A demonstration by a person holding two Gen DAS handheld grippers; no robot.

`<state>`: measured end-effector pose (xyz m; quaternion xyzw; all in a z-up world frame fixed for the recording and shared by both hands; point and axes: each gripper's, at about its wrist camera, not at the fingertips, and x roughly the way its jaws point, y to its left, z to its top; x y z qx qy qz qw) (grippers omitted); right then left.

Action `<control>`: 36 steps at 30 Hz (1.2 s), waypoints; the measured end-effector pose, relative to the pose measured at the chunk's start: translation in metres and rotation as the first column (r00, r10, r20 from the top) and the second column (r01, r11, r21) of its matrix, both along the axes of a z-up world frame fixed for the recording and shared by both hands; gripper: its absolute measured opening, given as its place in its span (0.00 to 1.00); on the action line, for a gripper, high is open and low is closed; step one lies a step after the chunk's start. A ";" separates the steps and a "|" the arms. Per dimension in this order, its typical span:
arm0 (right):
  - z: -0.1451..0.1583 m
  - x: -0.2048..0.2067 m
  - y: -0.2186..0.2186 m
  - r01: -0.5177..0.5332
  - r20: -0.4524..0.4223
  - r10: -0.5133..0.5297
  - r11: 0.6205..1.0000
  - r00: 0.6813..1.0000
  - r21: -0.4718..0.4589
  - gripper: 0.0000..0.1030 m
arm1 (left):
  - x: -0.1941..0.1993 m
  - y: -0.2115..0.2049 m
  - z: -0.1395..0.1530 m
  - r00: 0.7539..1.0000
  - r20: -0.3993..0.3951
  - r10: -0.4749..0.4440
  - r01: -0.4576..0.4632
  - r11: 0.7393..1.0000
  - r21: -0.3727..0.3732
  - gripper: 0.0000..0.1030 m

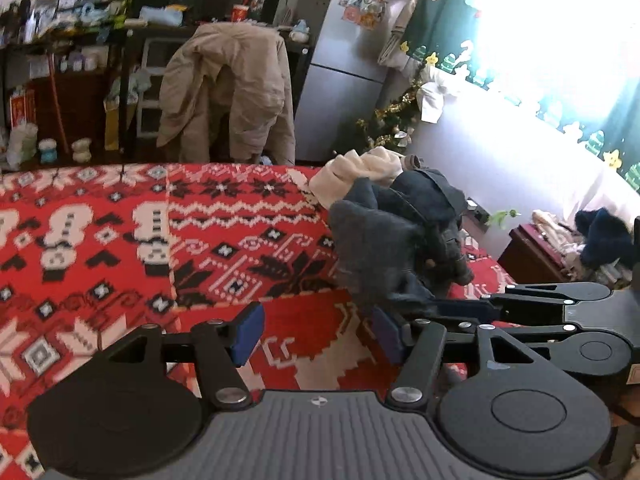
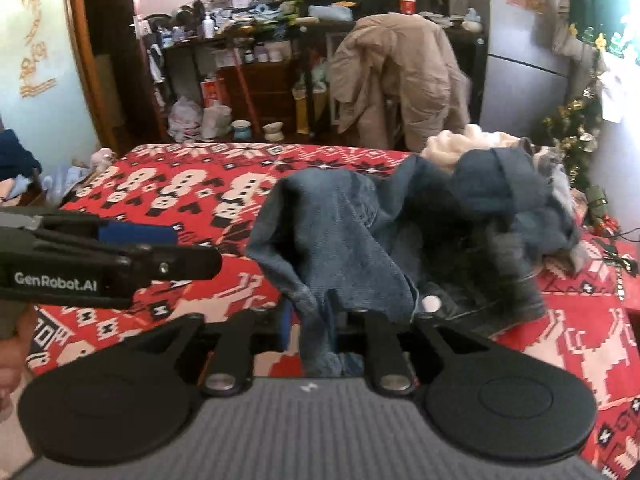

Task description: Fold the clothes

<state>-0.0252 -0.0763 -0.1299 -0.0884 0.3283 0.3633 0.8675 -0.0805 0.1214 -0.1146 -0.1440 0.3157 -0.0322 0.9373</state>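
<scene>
Dark blue jeans lie crumpled on the red patterned bedspread, one edge pulled up toward the camera. In the right wrist view my right gripper is shut on that denim edge, and cloth hangs down between its fingers. The left wrist view shows the jeans bunched to the right, with the right gripper reaching into them from the side. My left gripper stands open just left of the jeans, blue pads apart with only the bedspread beneath. The left gripper also shows at the left of the right wrist view.
A cream garment lies behind the jeans in the pile at the bed's far right corner. A beige coat hangs over a chair beyond the bed. Cluttered shelves and a fridge stand behind. A low table holds clothes to the right.
</scene>
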 end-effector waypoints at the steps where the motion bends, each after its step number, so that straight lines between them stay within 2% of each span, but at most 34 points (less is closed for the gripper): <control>1: 0.001 -0.004 0.001 -0.007 0.006 0.007 1.000 1.000 0.000 0.33 | -0.001 0.002 -0.001 1.000 -0.001 -0.005 0.005 1.000 -0.025 0.58; 6: 0.011 -0.015 -0.004 -0.014 0.054 0.014 1.000 0.998 -0.009 0.41 | 0.001 0.005 -0.005 1.000 0.003 -0.020 0.020 0.993 -0.118 0.68; 9: 0.015 -0.007 -0.020 0.022 0.042 -0.023 1.000 0.999 0.010 0.47 | 0.010 0.002 -0.013 0.999 -0.035 -0.013 0.009 0.995 -0.102 0.68; 13: 0.012 0.011 -0.054 0.104 -0.015 -0.103 0.994 0.995 0.026 0.48 | 0.019 0.003 -0.030 0.996 -0.087 0.032 -0.037 0.998 -0.059 0.68; 18: 0.002 0.023 -0.081 0.169 -0.046 -0.168 0.985 0.985 0.024 0.49 | 0.033 0.018 -0.051 0.979 -0.151 0.134 -0.148 0.985 -0.085 0.69; 20: -0.004 0.028 -0.085 0.185 -0.055 -0.184 0.982 0.981 0.024 0.50 | 0.040 0.025 -0.059 0.970 -0.184 0.157 -0.180 0.977 -0.116 0.69; 23: -0.007 0.030 -0.086 0.197 -0.055 -0.196 0.980 0.979 0.023 0.51 | 0.049 0.034 -0.069 0.961 -0.219 0.172 -0.216 0.956 -0.200 0.69; 25: -0.007 0.031 -0.087 0.202 -0.054 -0.201 0.979 0.978 0.019 0.52 | 0.055 0.036 -0.074 0.956 -0.235 0.176 -0.232 0.943 -0.239 0.62; 27: -0.006 0.030 -0.086 0.205 -0.049 -0.204 0.979 0.978 0.016 0.53 | 0.059 0.033 -0.077 0.951 -0.252 0.176 -0.237 0.943 -0.235 0.29; 28: -0.005 0.030 -0.086 0.205 -0.044 -0.204 0.979 0.978 0.014 0.54 | 0.060 0.032 -0.076 0.949 -0.259 0.180 -0.240 0.944 -0.225 0.27; 30: -0.003 0.029 -0.085 0.206 -0.036 -0.205 0.979 0.978 0.011 0.58 | 0.057 0.030 -0.070 0.953 -0.240 0.188 -0.238 0.950 -0.203 0.14; 32: -0.002 0.028 -0.084 0.207 -0.027 -0.206 0.978 0.978 0.008 0.61 | 0.053 0.029 -0.063 0.956 -0.218 0.194 -0.236 0.954 -0.186 0.11; 36: -0.001 0.028 -0.083 0.210 -0.025 -0.210 0.978 0.977 0.002 0.61 | 0.037 0.041 -0.039 0.971 -0.143 0.191 -0.224 0.938 -0.265 0.09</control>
